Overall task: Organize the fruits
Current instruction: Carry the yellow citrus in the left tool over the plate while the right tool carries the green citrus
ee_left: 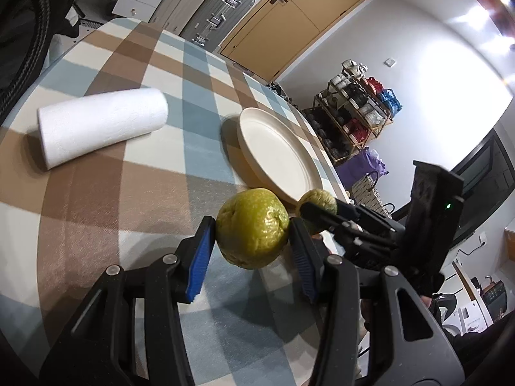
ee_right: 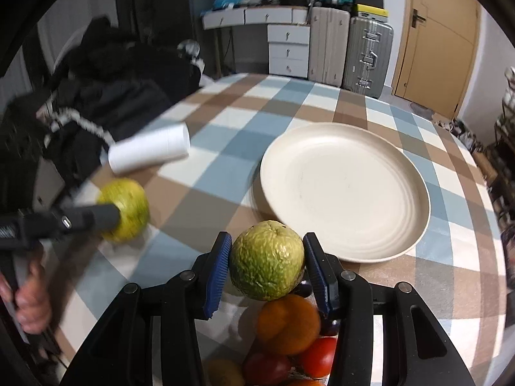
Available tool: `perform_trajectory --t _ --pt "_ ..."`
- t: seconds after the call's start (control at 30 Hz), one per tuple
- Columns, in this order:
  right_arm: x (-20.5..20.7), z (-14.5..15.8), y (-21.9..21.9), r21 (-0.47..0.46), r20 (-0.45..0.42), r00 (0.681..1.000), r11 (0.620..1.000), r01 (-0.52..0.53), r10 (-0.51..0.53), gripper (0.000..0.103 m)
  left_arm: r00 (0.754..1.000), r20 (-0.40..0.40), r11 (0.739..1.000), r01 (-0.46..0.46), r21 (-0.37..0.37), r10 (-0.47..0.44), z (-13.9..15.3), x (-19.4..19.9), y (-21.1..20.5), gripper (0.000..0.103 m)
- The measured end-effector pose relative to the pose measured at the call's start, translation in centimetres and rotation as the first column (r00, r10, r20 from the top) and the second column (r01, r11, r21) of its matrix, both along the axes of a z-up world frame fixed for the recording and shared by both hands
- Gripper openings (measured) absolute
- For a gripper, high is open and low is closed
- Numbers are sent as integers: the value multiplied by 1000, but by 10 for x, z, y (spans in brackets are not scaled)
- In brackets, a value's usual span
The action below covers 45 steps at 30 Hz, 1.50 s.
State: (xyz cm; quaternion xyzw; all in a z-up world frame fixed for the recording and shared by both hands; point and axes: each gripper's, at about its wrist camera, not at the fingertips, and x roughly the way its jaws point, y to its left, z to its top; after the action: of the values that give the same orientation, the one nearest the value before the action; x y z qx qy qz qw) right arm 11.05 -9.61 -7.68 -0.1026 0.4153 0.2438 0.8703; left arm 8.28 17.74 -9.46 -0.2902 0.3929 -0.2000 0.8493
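Observation:
In the left wrist view my left gripper (ee_left: pixel 251 226) is shut on a wrinkled green fruit (ee_left: pixel 252 230), held just above the checked tablecloth (ee_left: pixel 145 193). My right gripper (ee_right: pixel 267 239) is shut on a second green fruit (ee_right: pixel 267 262), its blue pads pressing both sides. That second fruit (ee_left: pixel 317 199) also shows in the left view, near the front rim of the cream plate (ee_left: pixel 276 151). Nothing lies on the plate (ee_right: pixel 344 189). In the right wrist view the left gripper's fruit (ee_right: pixel 125 209) hangs at the left, blurred.
A white paper towel roll (ee_left: pixel 103 125) lies on the table's left part. Under the right gripper sits a pile of fruit: an orange (ee_right: pixel 288 323), red fruits (ee_right: pixel 322 355) and a yellowish one (ee_right: pixel 225 371). Dark clothing (ee_right: pixel 112 90) covers the far left edge. A hand (ee_right: pixel 32 302) holds the left gripper.

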Motion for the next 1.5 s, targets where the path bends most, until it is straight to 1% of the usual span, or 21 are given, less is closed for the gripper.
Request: perform_trajectory --t 0.1,0.2,0.3,0.47,0.6,0.7,0.8,0.9,1.0,1.1,1.27,1.5 --pt "4 11 -8 56 7 1000 998 19 -20 47 1000 11 1000 12 16 -13 6 8 -8 45" --pt "12 18 -16 97 5 999 995 35 -36 47 999 9 999 31 15 -31 14 22 -18 45" --pt "24 25 -28 119 11 998 991 59 -61 47 998 27 998 49 49 -50 26 40 -31 45" --pt "47 35 -50 139 34 995 986 93 -99 47 997 32 994 69 89 -72 40 79 -54 45" --pt "72 36 -67 166 20 992 979 117 -122 47 996 52 990 60 125 -67 50 113 -73 45" --pt "93 36 -78 198 -5 990 970 137 -139 47 996 49 987 63 151 -71 53 138 -88 45" --pt "116 35 -84 233 -36 989 961 148 -143 47 997 36 982 63 179 -71 50 165 -98 45" --pt "138 35 -87 252 -49 988 955 154 -147 47 997 17 974 66 216 -71 43 188 -108 45" --pt "158 33 -87 272 -63 988 950 152 -140 47 997 -12 970 78 228 -77 32 208 -115 45" --pt "177 24 -83 273 -80 988 950 151 -134 47 996 -29 965 86 247 -81 22 224 -121 45" --pt "197 3 -81 264 -128 983 951 160 -130 47 996 -41 965 85 250 -77 10 238 -122 45" --pt "207 -15 -84 251 -154 980 955 162 -126 47 995 -63 964 94 248 -80 -4 250 -127 45"
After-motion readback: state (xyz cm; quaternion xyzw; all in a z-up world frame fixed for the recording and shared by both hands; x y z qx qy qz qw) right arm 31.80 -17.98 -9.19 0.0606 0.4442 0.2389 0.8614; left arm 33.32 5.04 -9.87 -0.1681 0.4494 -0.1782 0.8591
